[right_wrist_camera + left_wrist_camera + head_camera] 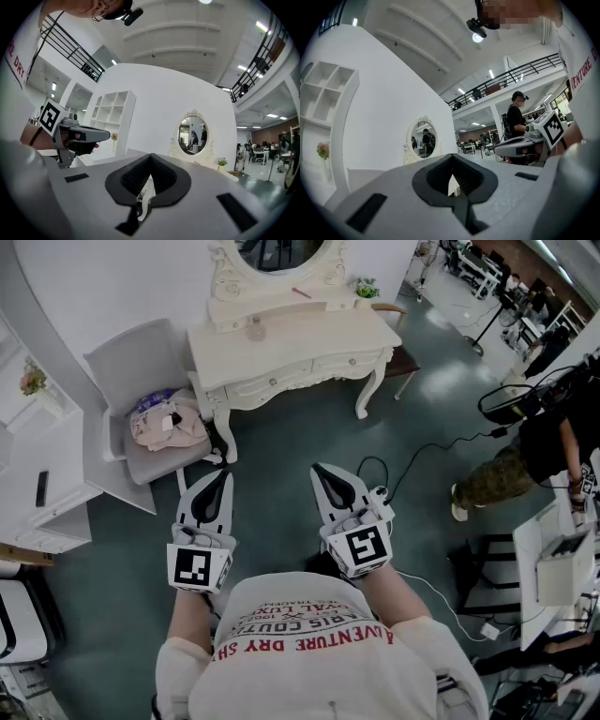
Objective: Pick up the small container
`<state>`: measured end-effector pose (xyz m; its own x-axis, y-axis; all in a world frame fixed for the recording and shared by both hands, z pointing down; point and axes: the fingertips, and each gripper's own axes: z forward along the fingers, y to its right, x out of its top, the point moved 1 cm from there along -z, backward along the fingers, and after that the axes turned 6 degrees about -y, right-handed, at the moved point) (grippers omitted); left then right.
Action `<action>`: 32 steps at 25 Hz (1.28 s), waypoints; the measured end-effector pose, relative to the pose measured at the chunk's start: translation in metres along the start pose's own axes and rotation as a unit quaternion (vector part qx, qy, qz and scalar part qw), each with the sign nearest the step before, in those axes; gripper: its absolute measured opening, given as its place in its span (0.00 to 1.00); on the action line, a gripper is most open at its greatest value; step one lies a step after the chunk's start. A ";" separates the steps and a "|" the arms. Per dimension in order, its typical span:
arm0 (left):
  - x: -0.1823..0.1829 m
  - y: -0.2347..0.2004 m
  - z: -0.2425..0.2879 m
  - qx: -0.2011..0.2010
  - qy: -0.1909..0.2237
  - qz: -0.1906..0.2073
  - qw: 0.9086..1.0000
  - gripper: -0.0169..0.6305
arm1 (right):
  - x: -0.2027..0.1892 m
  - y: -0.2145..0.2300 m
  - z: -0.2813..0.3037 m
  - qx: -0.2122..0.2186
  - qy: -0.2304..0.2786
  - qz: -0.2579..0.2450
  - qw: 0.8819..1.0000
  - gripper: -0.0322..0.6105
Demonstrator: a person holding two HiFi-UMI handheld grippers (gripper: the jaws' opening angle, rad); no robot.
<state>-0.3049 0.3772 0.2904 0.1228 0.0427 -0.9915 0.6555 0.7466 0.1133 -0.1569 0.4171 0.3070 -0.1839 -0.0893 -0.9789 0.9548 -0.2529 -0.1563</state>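
Evidently nothing is done yet: the left gripper [221, 480] and right gripper [322, 474], both pressed together and empty, hang well apart from the table [309, 338] bearing a likely container [255, 330].

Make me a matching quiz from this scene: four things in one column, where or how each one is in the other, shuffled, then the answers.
1 small container
2 bundle of clothes
3 potted plant
4 left gripper

A on the grey chair
B jaws together, nothing between them
C right rear corner of the dressing table
D on the table top, in front of the mirror

Pairs: 1-D, 2-A, 3-C, 4-B
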 end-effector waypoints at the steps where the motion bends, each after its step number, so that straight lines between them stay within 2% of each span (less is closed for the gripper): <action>1: 0.000 0.000 0.001 -0.001 -0.002 0.002 1.000 0.04 | -0.001 0.000 0.001 0.002 0.000 0.001 1.000 0.05; 9: -0.007 -0.003 0.006 -0.010 -0.005 0.002 1.000 0.04 | -0.006 0.000 0.010 0.005 -0.005 0.008 1.000 0.05; 14: -0.008 -0.011 0.008 -0.009 -0.003 -0.007 1.000 0.04 | -0.006 0.002 0.017 0.005 0.000 0.034 0.999 0.05; 20: -0.020 -0.018 0.031 -0.007 -0.020 -0.010 1.000 0.04 | -0.015 0.017 0.038 0.011 -0.009 0.031 0.999 0.05; 26: -0.029 -0.023 0.090 0.026 -0.028 -0.015 0.999 0.04 | -0.035 0.068 0.080 0.048 -0.010 0.031 0.998 0.05; 32: -0.022 -0.036 0.195 0.070 -0.038 -0.028 0.996 0.04 | -0.041 0.159 0.150 0.094 -0.012 0.040 0.995 0.05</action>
<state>-0.1859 0.2202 0.3205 0.1363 -0.0509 -0.9894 0.7603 0.6456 0.0715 -0.0328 0.2365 0.3420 -0.1164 -0.1387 -0.9835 0.9065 -0.4195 -0.0481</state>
